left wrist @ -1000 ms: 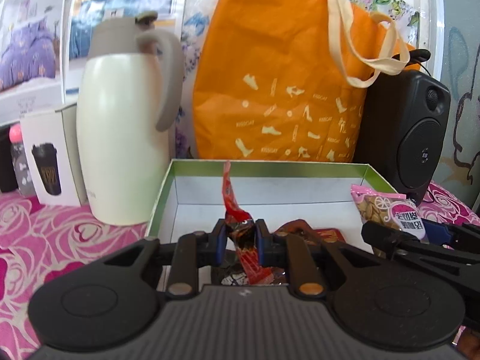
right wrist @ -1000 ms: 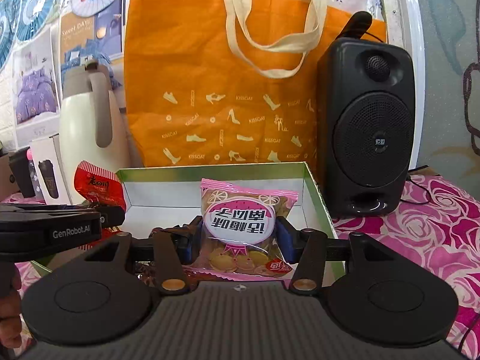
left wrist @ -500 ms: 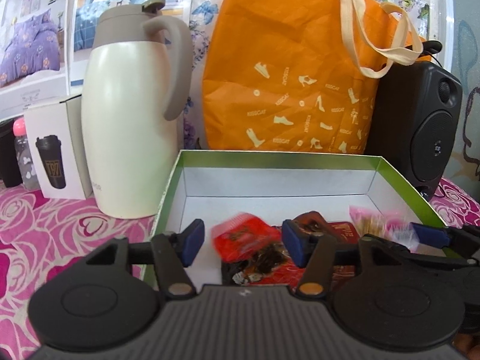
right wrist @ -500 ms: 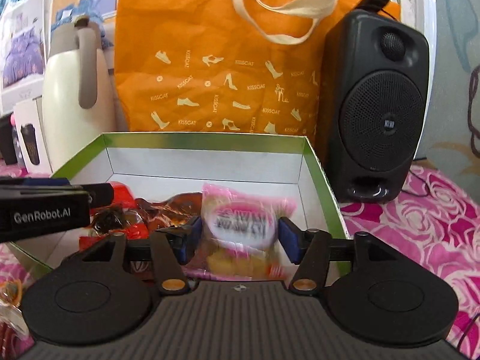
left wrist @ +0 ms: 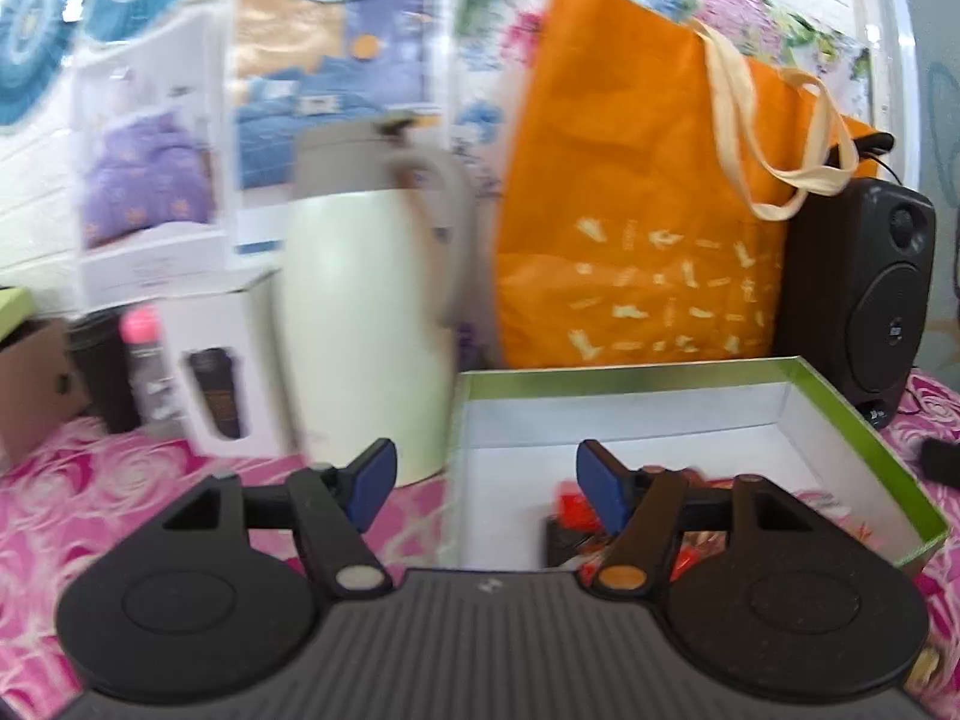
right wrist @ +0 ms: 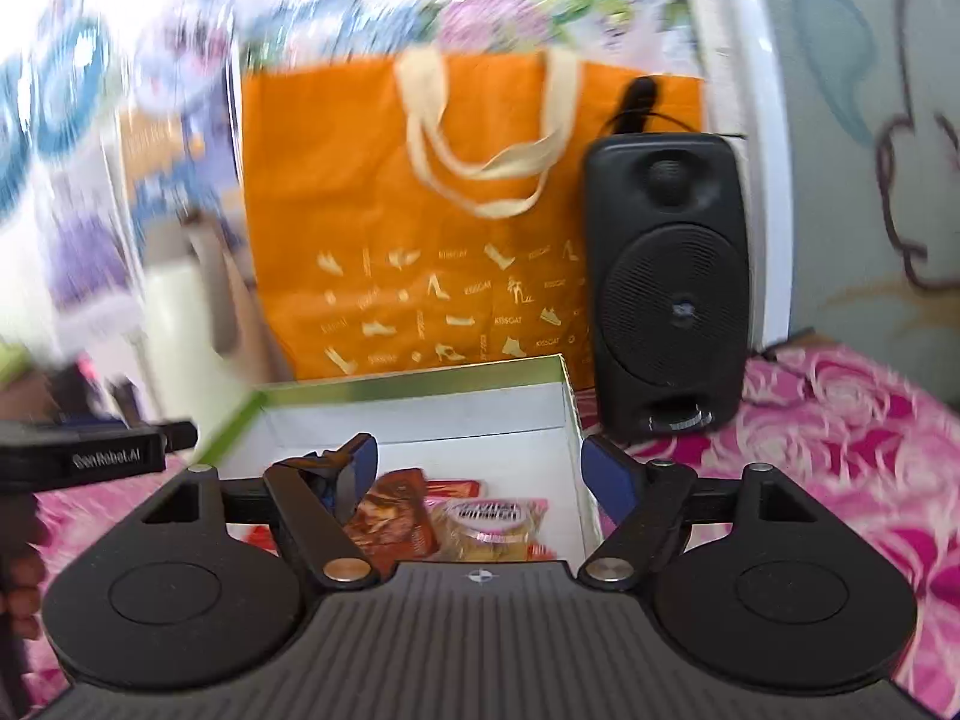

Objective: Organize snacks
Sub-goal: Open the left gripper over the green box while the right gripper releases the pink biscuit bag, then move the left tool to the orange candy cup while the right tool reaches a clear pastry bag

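Left gripper (left wrist: 486,483) level over tabletop, fingers spread wide, nothing held — left finger (left wrist: 369,480) before jug (left wrist: 360,324), right finger (left wrist: 603,489) over box (left wrist: 864,450). Red snacks (left wrist: 576,510) lie in box just behind right finger. Right gripper (right wrist: 480,477) level, wide apart, empty; pink packet (right wrist: 492,525) and brown packet (right wrist: 393,519) rest in box (right wrist: 414,390) between its fingers. Scene blurred.

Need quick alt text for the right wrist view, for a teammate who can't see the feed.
The right claw is open and empty above a green-rimmed box holding a pink-edged cookie packet and a brown snack packet. Behind stand an orange tote bag and a black speaker on a pink rose tablecloth; the left side is blurred.
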